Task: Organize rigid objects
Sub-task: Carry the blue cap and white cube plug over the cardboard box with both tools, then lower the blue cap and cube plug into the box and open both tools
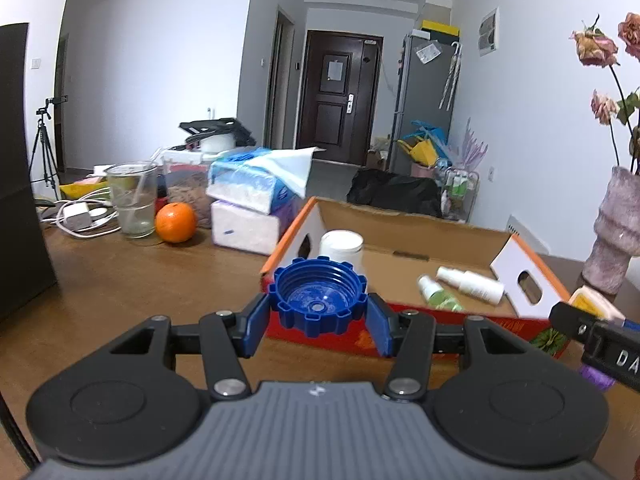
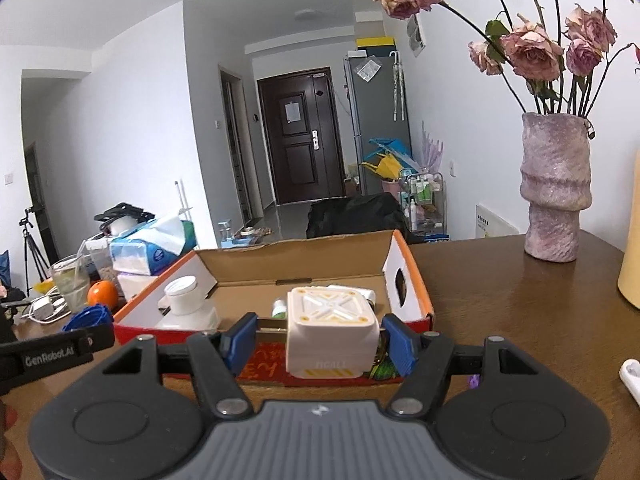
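Observation:
My left gripper (image 1: 318, 314) is shut on a blue ribbed screw cap (image 1: 318, 294), hollow side towards the camera, held just in front of the near left corner of an open cardboard box (image 1: 400, 216). In the box lie a white jar (image 1: 342, 246), a white spray bottle (image 1: 470, 284) and a green one (image 1: 438, 296). My right gripper (image 2: 320, 336) is shut on a white cube-shaped block (image 2: 332, 332) with yellow marks, held before the box's (image 2: 300, 244) near wall. The left gripper (image 2: 80, 340) with the cap (image 2: 88, 318) shows at the left of the right wrist view.
A purple vase (image 2: 554, 192) of dried roses stands on the brown table right of the box. Left of it are tissue packs (image 1: 256, 188), an orange (image 1: 176, 222), a glass (image 1: 132, 200) and white chargers with cables (image 1: 78, 216). A pale yellow object (image 2: 630, 260) sits at the far right.

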